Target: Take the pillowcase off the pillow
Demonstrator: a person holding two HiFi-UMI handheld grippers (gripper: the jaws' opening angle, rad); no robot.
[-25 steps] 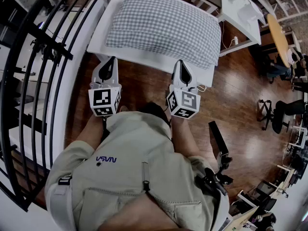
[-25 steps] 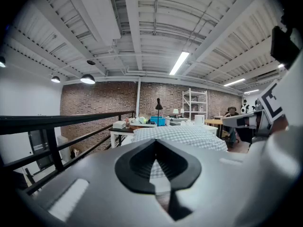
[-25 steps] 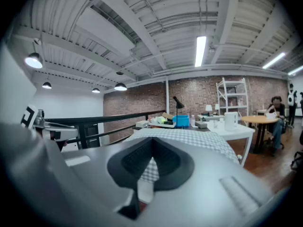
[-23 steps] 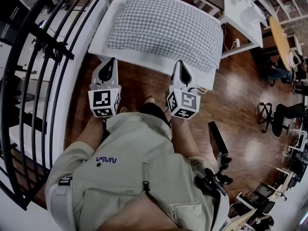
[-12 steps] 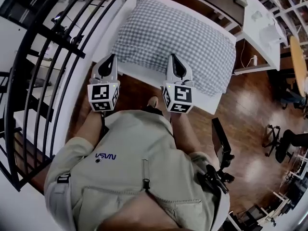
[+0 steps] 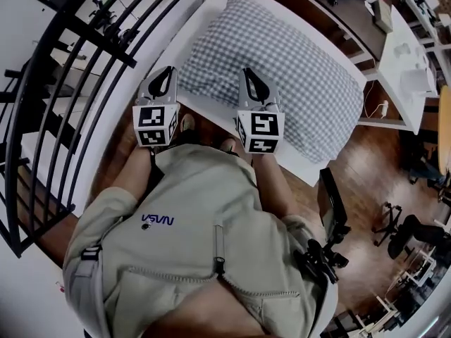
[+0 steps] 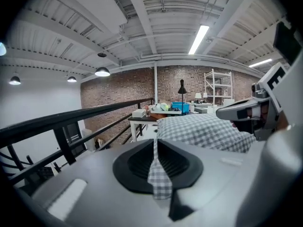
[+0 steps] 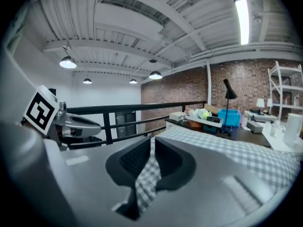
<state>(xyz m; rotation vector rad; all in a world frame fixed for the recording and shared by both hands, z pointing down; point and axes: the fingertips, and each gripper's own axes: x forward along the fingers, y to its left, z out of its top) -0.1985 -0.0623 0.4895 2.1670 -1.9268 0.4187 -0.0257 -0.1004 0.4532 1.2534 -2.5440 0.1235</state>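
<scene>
Pillowcase (image 6: 289,65), grey-and-white check, lies on the white counter (image 6: 208,106) just ahead of both pairs of fingers. The pillow inside is wholly covered, and I cannot make out the open end in any view. The left gripper (image 6: 168,71) has its tips at the near left corner of the cloth. The right gripper (image 6: 246,72) has its tips over the near edge, further along, with a bare strip of counter between the two. The left fingers (image 7: 137,162) are barely parted, having just been opening, and check cloth shows all down the slit. The right fingers (image 8: 135,157) are the same: a thin gap, just been opening, check cloth in it. It is hard to tell whether that cloth lies between the pads or just beyond them. The person's hands are hidden under the marker cubes (image 6: 156,125). A jacket (image 6: 204,238) blocks everything behind the fingers. The counter's far end is cut off by the frame edge. A black railing (image 6: 63,97) stands to the left of the left fingers. Past the fingertips, clutter on a dark desk (image 8: 222,122) is too small to identify.
</scene>
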